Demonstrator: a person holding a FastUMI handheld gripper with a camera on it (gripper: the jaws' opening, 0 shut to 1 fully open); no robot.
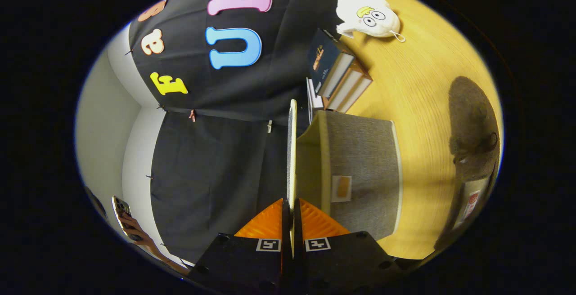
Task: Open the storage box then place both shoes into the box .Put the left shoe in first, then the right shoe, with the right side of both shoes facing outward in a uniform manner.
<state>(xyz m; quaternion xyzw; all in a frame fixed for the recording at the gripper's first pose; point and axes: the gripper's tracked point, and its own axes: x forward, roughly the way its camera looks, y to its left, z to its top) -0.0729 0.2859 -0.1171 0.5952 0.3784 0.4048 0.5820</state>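
Note:
My gripper [291, 202] is shut on the thin edge of the storage box's lid [292, 151], which stands raised away from the box. The grey fabric box [364, 160] with a cream rim sits on the wooden table just ahead of the fingers, its pale inside showing behind the lid. Beyond the box's far side lie two dark brown shoes: one fuzzy shoe [472, 119] and a second shoe [468, 205] beside it, partly cut off by the edge of view. The whole view is rolled on its side.
A stack of books [337, 77] stands next to the box against the black cloth wall. A white plush toy [366, 16] lies past the books. A person's hand holds a phone [122, 216] off to the side of the booth.

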